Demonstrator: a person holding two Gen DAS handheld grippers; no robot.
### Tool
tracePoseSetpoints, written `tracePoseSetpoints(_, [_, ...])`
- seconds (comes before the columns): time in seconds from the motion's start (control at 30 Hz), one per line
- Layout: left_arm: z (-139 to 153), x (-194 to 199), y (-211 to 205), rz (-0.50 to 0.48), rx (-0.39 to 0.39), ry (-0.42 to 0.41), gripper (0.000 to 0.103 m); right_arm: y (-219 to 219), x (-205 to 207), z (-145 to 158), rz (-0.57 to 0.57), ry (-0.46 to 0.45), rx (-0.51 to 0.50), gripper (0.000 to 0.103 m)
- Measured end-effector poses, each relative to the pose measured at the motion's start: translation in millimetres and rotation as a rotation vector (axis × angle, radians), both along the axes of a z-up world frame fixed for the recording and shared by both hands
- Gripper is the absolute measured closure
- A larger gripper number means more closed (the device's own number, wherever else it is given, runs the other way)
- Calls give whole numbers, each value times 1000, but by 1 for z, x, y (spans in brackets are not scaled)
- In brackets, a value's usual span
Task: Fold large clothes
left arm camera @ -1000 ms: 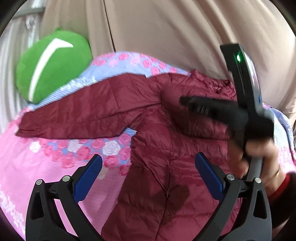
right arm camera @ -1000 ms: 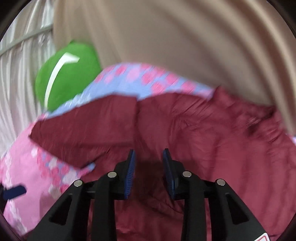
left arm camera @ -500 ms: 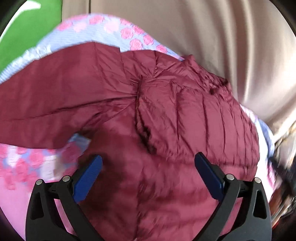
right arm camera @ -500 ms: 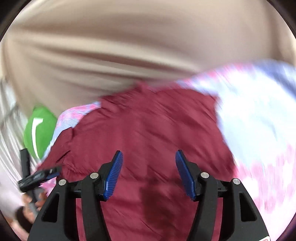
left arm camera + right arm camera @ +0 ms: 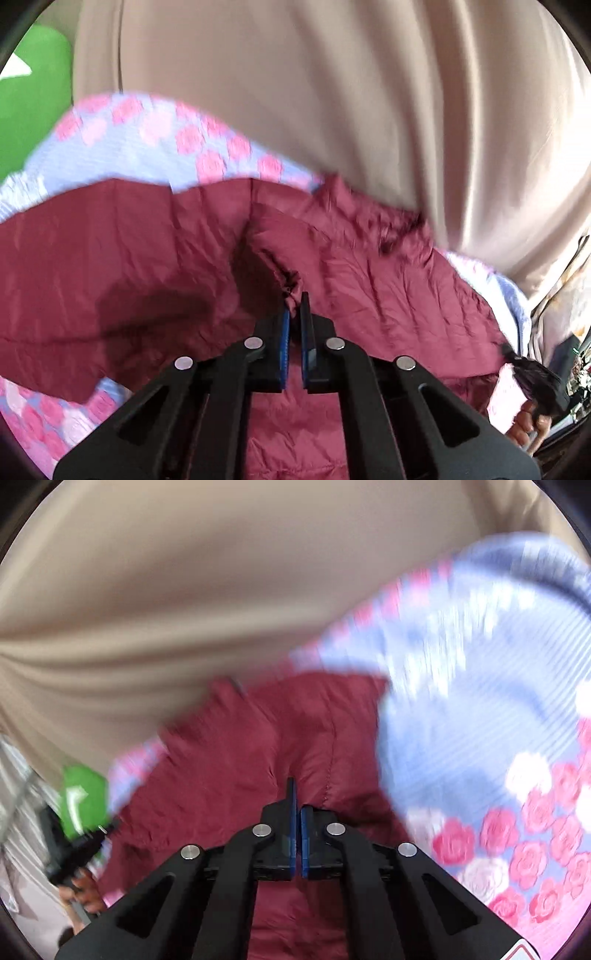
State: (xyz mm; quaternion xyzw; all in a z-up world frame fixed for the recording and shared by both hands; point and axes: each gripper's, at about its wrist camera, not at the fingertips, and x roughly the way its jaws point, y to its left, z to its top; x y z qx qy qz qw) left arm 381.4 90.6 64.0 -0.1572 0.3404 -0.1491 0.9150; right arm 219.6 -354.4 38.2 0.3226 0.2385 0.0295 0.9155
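Jacket [image 5: 369, 280]: maroon padded one, spread on the flowered bedspread [image 5: 155, 147] against a beige curtain [image 5: 295, 92].
Left gripper [image 5: 294, 314]: clamped on a puckered ridge of cloth.
Right gripper [image 5: 296, 805]: pinched on a seam fold.
Risk: slick shell may slide free under a pull; thin bites cause it.
Risk: uneven lifting could skew the fold.

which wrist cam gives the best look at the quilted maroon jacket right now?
Left wrist. The quilted maroon jacket fills the middle of the frame, creases fairly sharp, a fold pinched in the left gripper. The right wrist view shows a narrower, motion-blurred patch, clamped by the right gripper.
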Motion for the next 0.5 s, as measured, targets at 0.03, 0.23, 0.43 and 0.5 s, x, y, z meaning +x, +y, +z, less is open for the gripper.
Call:
tracePoseSetpoints(0.03, [-4, 1, -1, -8, 16, 4, 100, -2, -6, -1, -14, -16, -16, 102])
tracePoseSetpoints(0.23, [-76, 10, -47, -24, 270, 107, 100, -3, 20, -60, -51, 265, -55, 102])
tracePoseSetpoints(0.43, [-75, 10, -52, -43, 291, 104, 100, -2, 20, -61, -44, 327, -149, 102])
tracePoseSetpoints(0.5, [-77, 11, -50, -44, 294, 96, 100, 0, 8, -51, -36, 308, -161, 97])
